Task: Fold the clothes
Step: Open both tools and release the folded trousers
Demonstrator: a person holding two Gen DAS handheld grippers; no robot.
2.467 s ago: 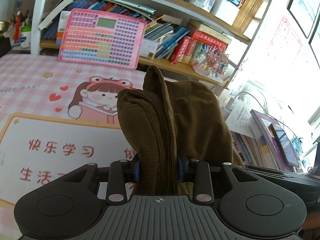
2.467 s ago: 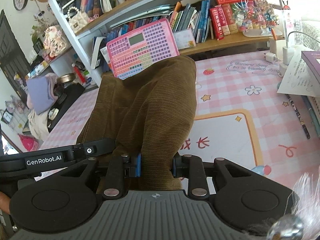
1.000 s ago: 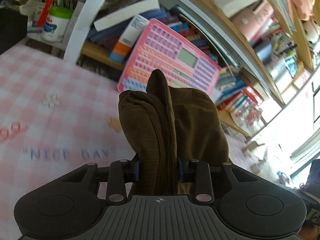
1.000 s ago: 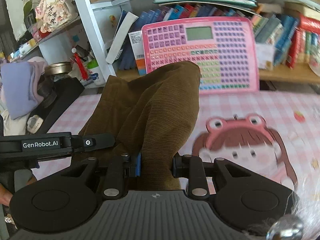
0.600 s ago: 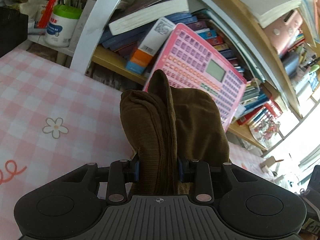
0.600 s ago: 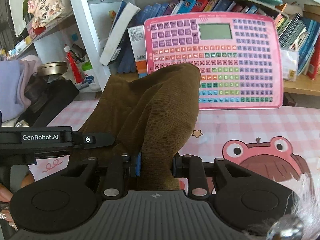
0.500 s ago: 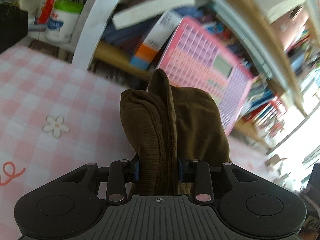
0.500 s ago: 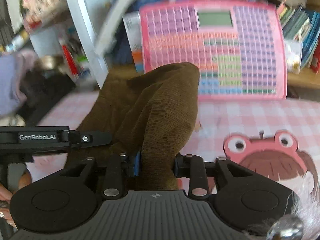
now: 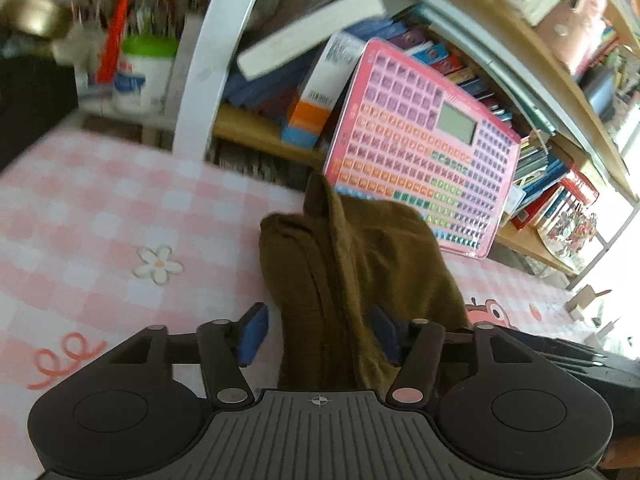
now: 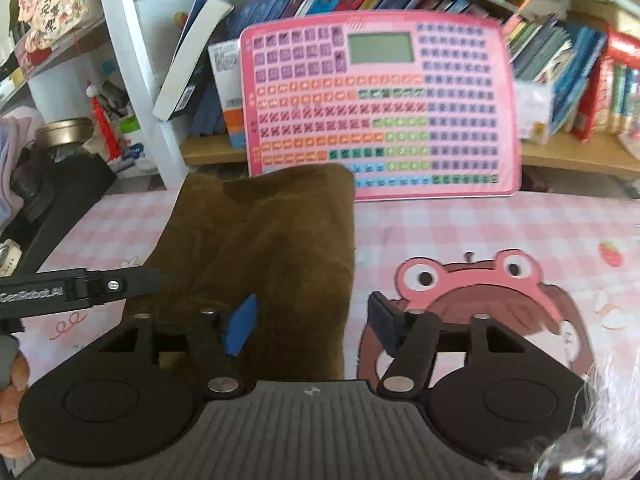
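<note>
One brown corduroy garment, bunched. Two grippers: left gripper and right gripper. One pink keypad board leaning on shelf. One green-lidded white jar. One round metal tin. One red tassel. One frog-hat cartoon girl printed on tablecloth. One white flower print in left view. Books on shelf: many, blurred, count unclear.
</note>
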